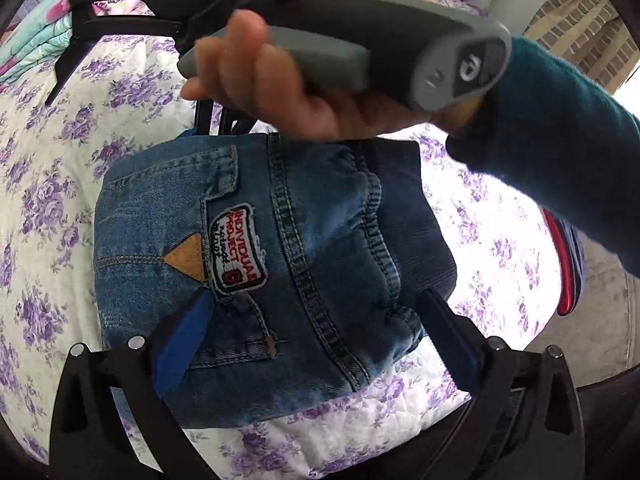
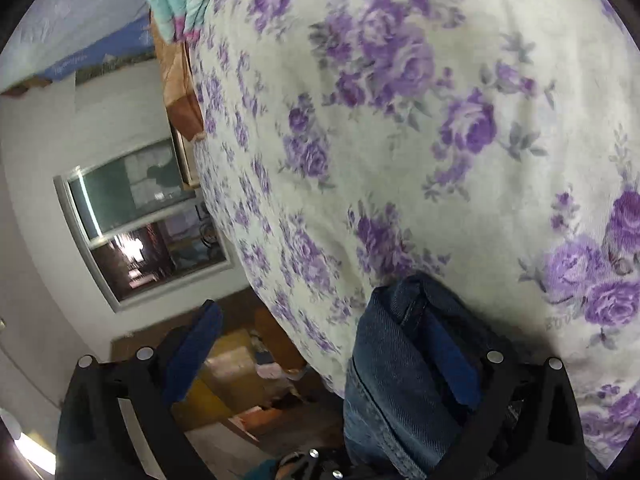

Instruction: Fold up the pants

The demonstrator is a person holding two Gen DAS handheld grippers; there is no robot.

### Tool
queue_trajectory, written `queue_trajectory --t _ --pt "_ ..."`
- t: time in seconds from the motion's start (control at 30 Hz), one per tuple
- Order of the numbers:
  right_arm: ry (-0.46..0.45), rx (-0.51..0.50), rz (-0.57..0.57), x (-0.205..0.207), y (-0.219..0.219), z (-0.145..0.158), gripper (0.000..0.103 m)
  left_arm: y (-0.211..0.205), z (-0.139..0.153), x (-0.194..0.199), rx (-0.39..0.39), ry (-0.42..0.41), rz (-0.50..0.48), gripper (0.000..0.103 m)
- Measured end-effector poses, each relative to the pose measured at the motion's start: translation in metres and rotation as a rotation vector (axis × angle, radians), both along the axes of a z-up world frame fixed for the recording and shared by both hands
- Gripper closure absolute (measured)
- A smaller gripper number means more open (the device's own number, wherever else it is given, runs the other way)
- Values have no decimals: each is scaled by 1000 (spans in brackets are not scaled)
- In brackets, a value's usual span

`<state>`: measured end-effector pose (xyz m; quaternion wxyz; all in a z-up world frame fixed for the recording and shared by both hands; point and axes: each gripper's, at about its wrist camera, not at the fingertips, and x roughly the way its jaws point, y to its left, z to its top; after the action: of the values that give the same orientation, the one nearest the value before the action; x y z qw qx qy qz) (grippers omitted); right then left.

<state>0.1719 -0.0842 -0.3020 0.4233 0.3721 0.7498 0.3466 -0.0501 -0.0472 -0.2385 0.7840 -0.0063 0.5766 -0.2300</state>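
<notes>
The blue denim pants lie folded into a compact bundle on the floral bedspread, back pocket and patch facing up. My left gripper is open just above the bundle's near edge, fingers either side of it, holding nothing. My right gripper reaches down at the bundle's far edge, held by a hand in a teal sleeve. In the right wrist view my right gripper is open, with a fold of the denim lying against its right finger. Whether that fold is pinned I cannot tell.
A folded turquoise and pink blanket lies at the bed's far left. The bed's edge drops off to a floor with boxes, below a window. A red and blue item lies at the right edge.
</notes>
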Motion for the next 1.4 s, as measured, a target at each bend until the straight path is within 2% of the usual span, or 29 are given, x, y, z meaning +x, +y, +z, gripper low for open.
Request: queue_trajectory --t 0.13,0.23,0.3,0.43,0.53,0.63,0.77,0.97,1.07,1.13,1.23,1.27,1.4 --pt "-55 48 -20 -3 -18 19 3 -13 1 -3 65 14 -24 4" --pt "-209 107 -110 4 -52 60 3 -18 11 -4 100 24 -29 5" --pt "-276 140 -147 -2 -77 85 3 -20 22 -7 133 -7 -31 5" --pt "-410 125 -119 -41 -111 121 3 -21 39 -11 155 -53 -24 5" --pt "-471 96 -95 -80 -129 133 3 -21 46 -15 160 -68 -18 5" --pt "-485 99 -122 -110 -136 136 3 -23 54 -18 167 -85 -32 5" --pt "-458 112 -225 -139 -154 125 3 -29 59 -26 170 -93 -60 5" --pt "-417 114 -307 -155 -165 111 3 -32 62 -34 171 -103 -91 5" --pt "-421 -82 -325 -161 -169 84 7 -27 61 -33 171 -94 -99 5" --pt "-412 -75 -379 -168 -175 75 8 -20 62 -32 174 -104 -101 5" --pt "-430 -111 -381 -176 -176 90 7 1 63 -28 162 -108 -70 5" --pt "-442 -104 -396 -178 -176 97 7 10 62 -26 164 -110 -55 5" --pt "-444 37 -477 -191 -168 109 4 57 50 -16 170 -73 15 5"
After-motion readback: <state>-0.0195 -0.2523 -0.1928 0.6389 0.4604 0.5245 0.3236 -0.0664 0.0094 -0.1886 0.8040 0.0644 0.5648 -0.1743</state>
